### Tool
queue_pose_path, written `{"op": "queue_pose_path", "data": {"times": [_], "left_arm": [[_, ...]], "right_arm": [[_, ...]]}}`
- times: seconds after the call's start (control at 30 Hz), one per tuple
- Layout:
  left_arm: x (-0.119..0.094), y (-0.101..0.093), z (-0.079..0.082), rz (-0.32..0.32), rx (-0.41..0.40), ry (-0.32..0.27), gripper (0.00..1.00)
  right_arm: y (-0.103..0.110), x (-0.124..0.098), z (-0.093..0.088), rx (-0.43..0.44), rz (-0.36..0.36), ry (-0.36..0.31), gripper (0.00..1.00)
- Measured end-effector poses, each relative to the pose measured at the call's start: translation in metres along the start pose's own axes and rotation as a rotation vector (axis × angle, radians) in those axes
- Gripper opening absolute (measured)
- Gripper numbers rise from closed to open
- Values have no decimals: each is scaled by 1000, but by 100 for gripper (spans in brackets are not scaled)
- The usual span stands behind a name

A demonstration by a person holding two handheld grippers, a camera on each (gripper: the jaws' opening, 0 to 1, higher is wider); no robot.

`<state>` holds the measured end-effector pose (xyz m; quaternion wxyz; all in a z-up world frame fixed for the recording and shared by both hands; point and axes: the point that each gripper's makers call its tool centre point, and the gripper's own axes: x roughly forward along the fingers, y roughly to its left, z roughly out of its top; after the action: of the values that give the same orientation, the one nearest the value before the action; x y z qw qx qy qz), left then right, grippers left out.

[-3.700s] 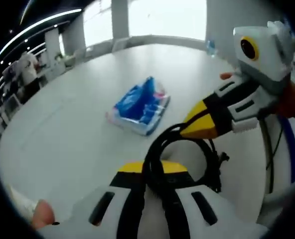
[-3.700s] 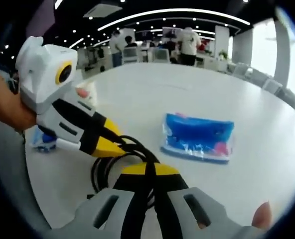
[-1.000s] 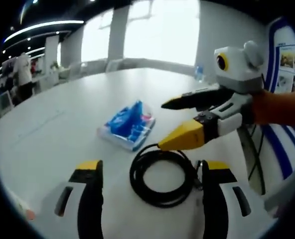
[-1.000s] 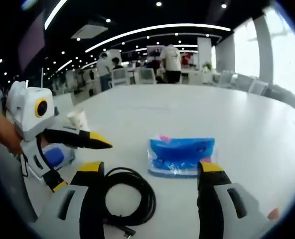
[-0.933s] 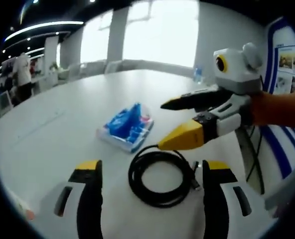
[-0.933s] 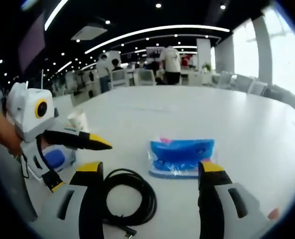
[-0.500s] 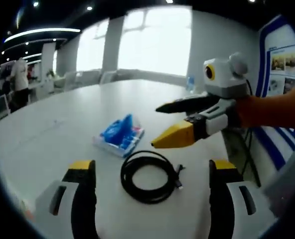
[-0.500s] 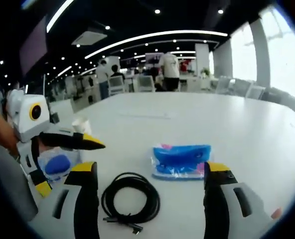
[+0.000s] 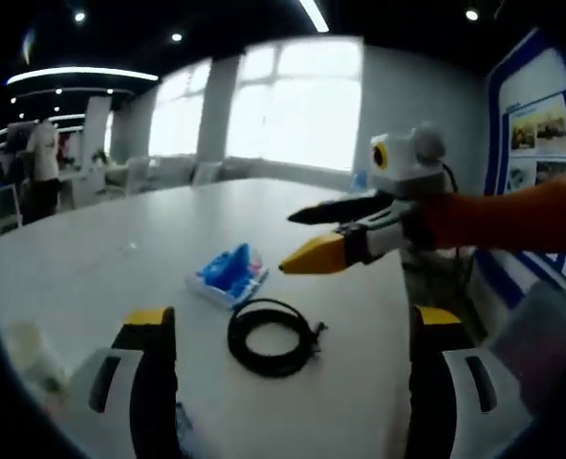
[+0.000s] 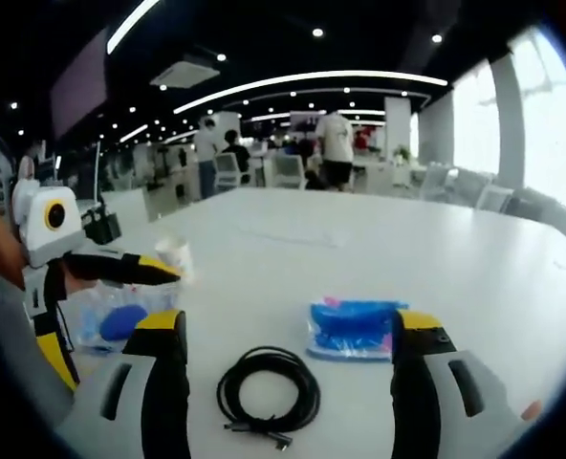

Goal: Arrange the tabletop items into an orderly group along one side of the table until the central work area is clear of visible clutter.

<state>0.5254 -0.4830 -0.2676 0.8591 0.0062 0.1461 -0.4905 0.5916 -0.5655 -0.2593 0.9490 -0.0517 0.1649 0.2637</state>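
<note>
I have let go of the coiled black cable (image 10: 268, 389) and pulled both tools back, left tool (image 9: 288, 359) and right tool (image 10: 288, 359) wide open and empty, so it now lies on the counter (image 10: 293, 258) just beside the blue packet (image 10: 352, 327), grouped.

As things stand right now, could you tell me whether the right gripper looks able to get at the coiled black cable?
Probably yes. The right gripper is open, and the black cable lies flat on the white table between its jaws, with nothing over it. The blue packet sits just beyond, apart from the coil.
</note>
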Motion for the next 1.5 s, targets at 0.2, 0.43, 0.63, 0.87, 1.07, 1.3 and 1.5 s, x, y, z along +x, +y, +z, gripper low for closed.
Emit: {"op": "queue_pose_path", "data": {"times": [0.2, 0.43, 0.63, 0.87, 1.07, 1.3, 1.5], "left_arm": [[-28, 1, 12, 29, 2, -43, 99], [-64, 3, 14, 77, -9, -70, 99], [-88, 10, 10, 122, -21, -65, 99], [-108, 12, 6, 155, -28, -67, 99], [-131, 19, 0, 205, -36, -61, 99], [-157, 24, -9, 268, -79, -61, 99], [-173, 27, -14, 307, -125, -61, 98]], "right_arm": [[18, 0, 15, -31, 26, -20, 87], [40, 5, 25, -61, 65, -33, 87], [58, 11, 26, -69, 99, -31, 86], [74, 15, 24, -89, 137, -19, 86], [88, 23, 23, -104, 175, -7, 85], [113, 36, 24, -127, 238, 2, 85], [131, 47, 24, -140, 288, 8, 84]]}}
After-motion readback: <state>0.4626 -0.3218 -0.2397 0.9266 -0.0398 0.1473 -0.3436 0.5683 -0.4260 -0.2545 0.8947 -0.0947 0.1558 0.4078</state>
